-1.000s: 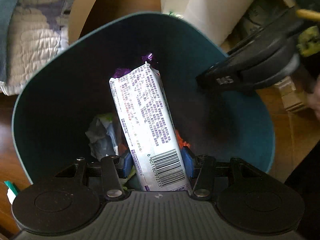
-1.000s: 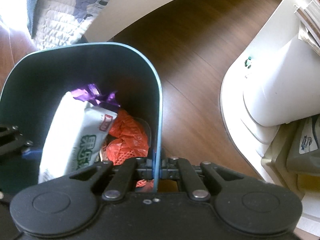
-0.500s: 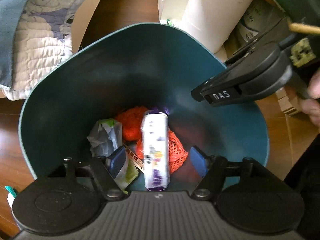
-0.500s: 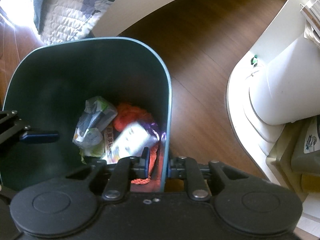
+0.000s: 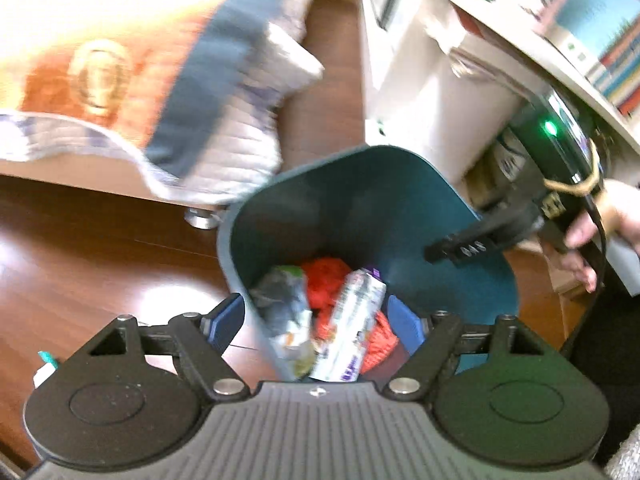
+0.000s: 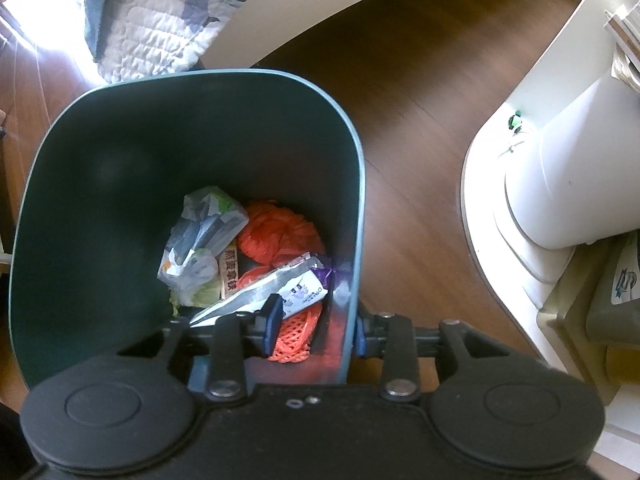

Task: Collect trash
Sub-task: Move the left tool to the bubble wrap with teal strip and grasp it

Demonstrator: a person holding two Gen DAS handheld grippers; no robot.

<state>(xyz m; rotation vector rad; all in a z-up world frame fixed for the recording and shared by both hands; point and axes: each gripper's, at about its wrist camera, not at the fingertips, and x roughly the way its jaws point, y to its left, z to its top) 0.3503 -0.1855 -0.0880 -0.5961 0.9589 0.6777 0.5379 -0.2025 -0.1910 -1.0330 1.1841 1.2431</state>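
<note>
1. Left wrist view: my left gripper (image 5: 318,318) is spread wide and holds nothing. A second ago it clamped the white-and-purple wrapper (image 5: 352,328); half a second ago the wrapper was already loose inside the teal bin (image 5: 360,200). It now lies on the heap, beside the orange mesh bag (image 5: 326,280) and the crumpled grey bag (image 5: 282,300).
2. Same view: the camera has pulled back and up since then. The bin looks smaller, and its left wall stands between my fingers, the left pad (image 5: 228,316) outside over the wooden floor (image 5: 100,240). The quilt (image 5: 224,120) fills more of the frame, blurred.
3. Same view: my right gripper (image 5: 452,250) reaches in over the bin's right rim, as before.
4. Right wrist view: my right gripper (image 6: 316,326) straddles the bin's (image 6: 200,140) near right wall, one pad on each side. A second ago the pads pinched the wall; now a gap shows inside, so the grip has opened.
5. Same view: the wrapper (image 6: 280,290) lies flat at the bottom on the mesh bag (image 6: 280,232), next to the grey bag (image 6: 200,240). A second ago it stood upright, held.
</note>
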